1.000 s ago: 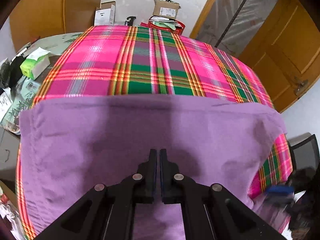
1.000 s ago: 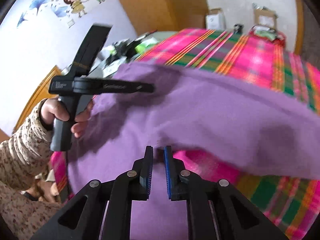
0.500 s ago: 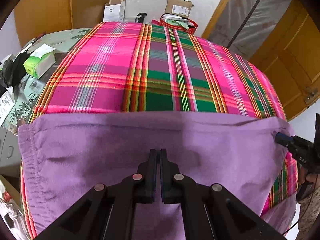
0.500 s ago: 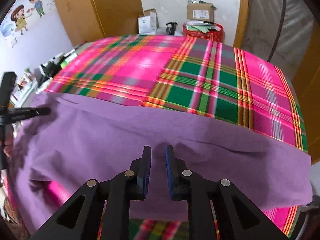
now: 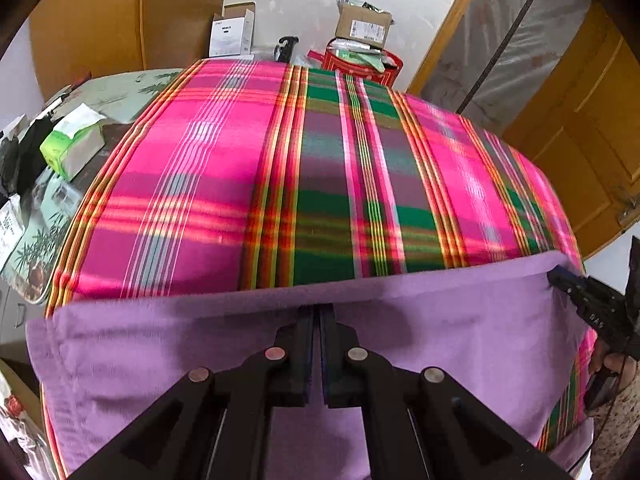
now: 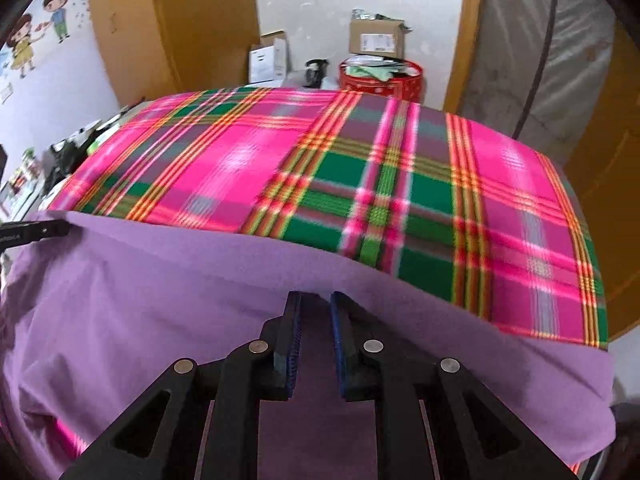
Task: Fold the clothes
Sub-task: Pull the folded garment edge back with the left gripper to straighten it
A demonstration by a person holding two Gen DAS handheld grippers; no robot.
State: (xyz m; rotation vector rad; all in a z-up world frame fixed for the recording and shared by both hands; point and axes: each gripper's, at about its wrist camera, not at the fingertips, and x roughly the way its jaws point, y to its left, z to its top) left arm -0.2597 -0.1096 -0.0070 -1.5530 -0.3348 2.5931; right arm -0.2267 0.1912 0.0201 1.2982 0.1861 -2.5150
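A purple garment (image 5: 440,340) lies across the near part of a pink and green plaid blanket (image 5: 320,160), its far edge running straight from side to side. My left gripper (image 5: 319,312) is shut on that edge; in the right wrist view the left gripper (image 6: 60,229) shows at the garment's left end. My right gripper (image 6: 315,300) is shut on the same purple garment (image 6: 160,288), with cloth filling the narrow gap between its blue pads. In the left wrist view the right gripper (image 5: 554,274) pinches the right corner, a person's hand (image 5: 604,360) on its handle.
A cluttered side table with a green tissue pack (image 5: 74,148) stands to the left of the bed. Beyond the far edge are a white box (image 5: 232,34), a cardboard box (image 5: 362,26) and a red tin (image 5: 360,64). Wooden doors (image 5: 580,140) stand on the right.
The garment's far edge has come back toward the near side, baring more plaid blanket. The right wrist view has swung from the left side to face straight across the bed.
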